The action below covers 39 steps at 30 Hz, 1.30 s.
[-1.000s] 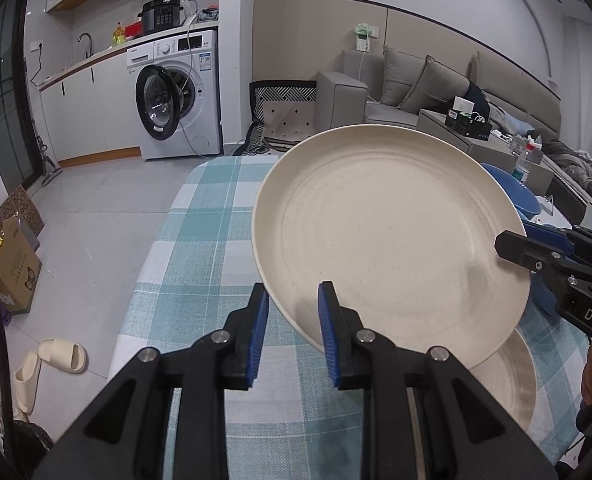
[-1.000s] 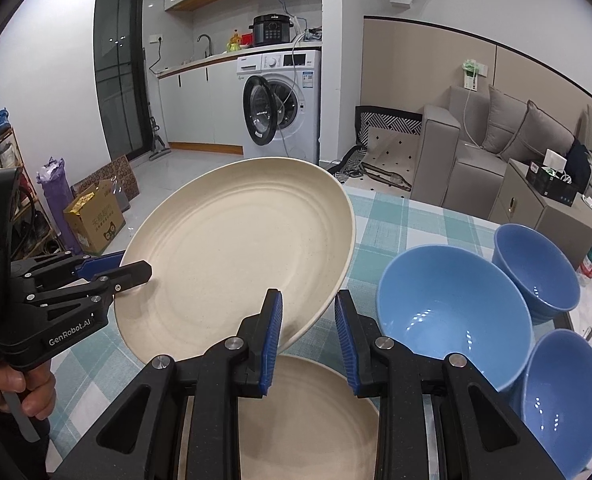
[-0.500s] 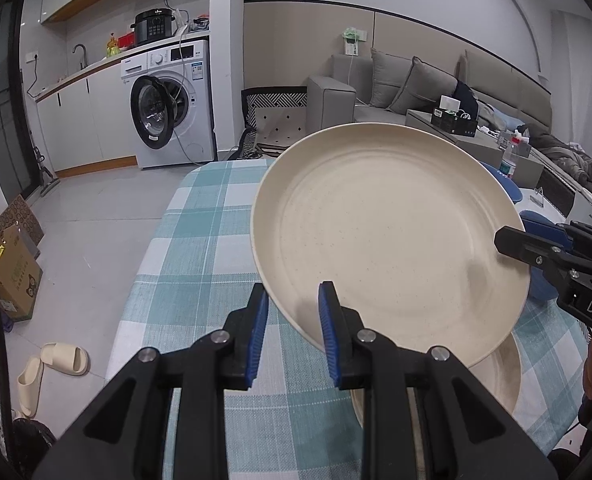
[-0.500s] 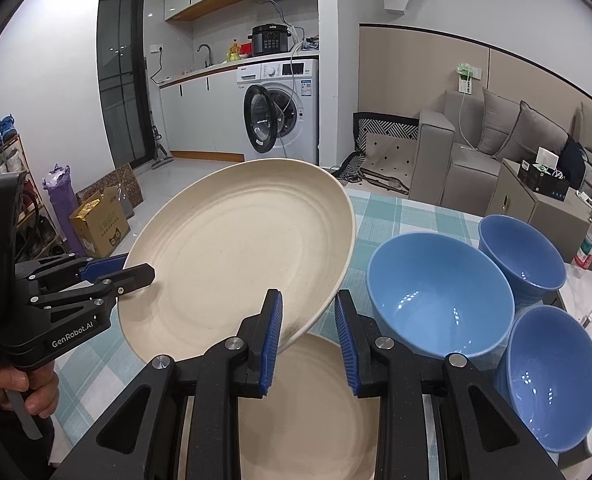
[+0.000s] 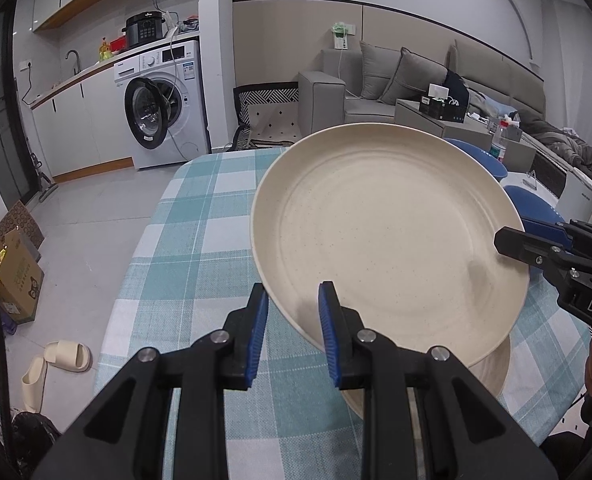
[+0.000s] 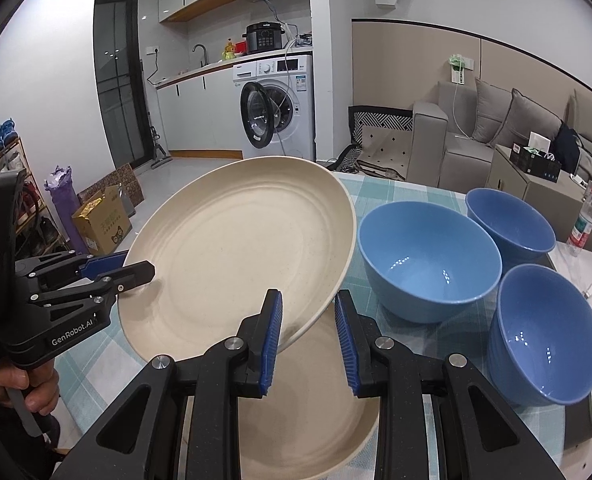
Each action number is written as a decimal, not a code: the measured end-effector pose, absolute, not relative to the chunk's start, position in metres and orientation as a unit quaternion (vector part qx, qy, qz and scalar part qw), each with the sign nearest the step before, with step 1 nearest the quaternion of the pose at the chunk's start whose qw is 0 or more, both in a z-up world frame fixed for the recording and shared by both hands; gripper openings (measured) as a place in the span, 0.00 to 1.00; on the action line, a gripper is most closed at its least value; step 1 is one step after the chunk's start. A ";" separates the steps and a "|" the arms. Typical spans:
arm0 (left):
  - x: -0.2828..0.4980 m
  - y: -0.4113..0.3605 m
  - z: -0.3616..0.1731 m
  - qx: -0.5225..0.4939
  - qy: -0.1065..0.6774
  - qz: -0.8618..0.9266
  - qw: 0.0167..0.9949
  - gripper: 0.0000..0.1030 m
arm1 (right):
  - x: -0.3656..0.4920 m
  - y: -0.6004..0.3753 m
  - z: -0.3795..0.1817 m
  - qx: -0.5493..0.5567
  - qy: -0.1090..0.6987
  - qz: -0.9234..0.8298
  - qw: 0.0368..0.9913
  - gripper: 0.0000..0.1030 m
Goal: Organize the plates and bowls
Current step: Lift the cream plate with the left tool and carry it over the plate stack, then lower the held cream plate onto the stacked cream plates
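**Lifting a cream plate over the checked table, one gripper on each side**

Holding opposite edges of a cream plate (image 6: 236, 248), two hand-held grippers carry it tilted above a table covered in a teal-and-white checked cloth (image 5: 184, 240). At far left in the right wrist view, a person's hand (image 6: 12, 380) clasps the handle of the left gripper (image 6: 136, 270), its black fingers clamped on the plate's left rim. In the left wrist view that same gripper (image 5: 292, 332) has its blue pads drawn close with the near rim pinched between them.

Toward the centre, the raised plate hangs over a second cream plate (image 6: 307, 412) that lies flat on the cloth directly below it, the two apart. The right gripper (image 6: 307, 336) is clenched on the lifted plate's lower right rim, the edge caught between its blue pads; from the left wrist view its fingers reach in from the right to meet the rim (image 5: 511, 242).

Further right, three blue bowls sit upright on the table: a large one (image 6: 427, 256) just beside the plate, another (image 6: 507, 224) behind it, and a third (image 6: 543, 336) nearest the camera. In the background stand a washing machine (image 5: 164, 108) with its door open and a grey sofa (image 5: 395, 80).
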<state>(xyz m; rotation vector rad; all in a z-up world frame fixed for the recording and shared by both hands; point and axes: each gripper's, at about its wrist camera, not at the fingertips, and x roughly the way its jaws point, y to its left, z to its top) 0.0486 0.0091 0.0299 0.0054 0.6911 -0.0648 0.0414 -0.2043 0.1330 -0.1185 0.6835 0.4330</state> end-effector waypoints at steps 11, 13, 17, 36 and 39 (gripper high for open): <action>0.041 -0.009 0.022 0.016 0.350 -0.046 0.936 0.23 | 0.022 -0.224 0.118 -0.048 0.345 0.196 0.917 0.27; 0.040 -0.013 0.020 0.019 0.352 -0.048 0.935 0.23 | 0.019 -0.229 0.113 -0.047 0.349 0.194 0.916 0.27; 0.039 -0.018 0.015 0.023 0.359 -0.053 0.932 0.23 | 0.016 -0.234 0.106 -0.048 0.358 0.191 0.913 0.27; 0.036 -0.032 -0.005 0.037 0.385 -0.065 0.920 0.24 | 0.012 -0.246 0.082 -0.053 0.386 0.182 0.903 0.28; 0.036 -0.034 -0.008 0.039 0.389 -0.065 0.918 0.24 | 0.012 -0.246 0.078 -0.056 0.390 0.181 0.901 0.28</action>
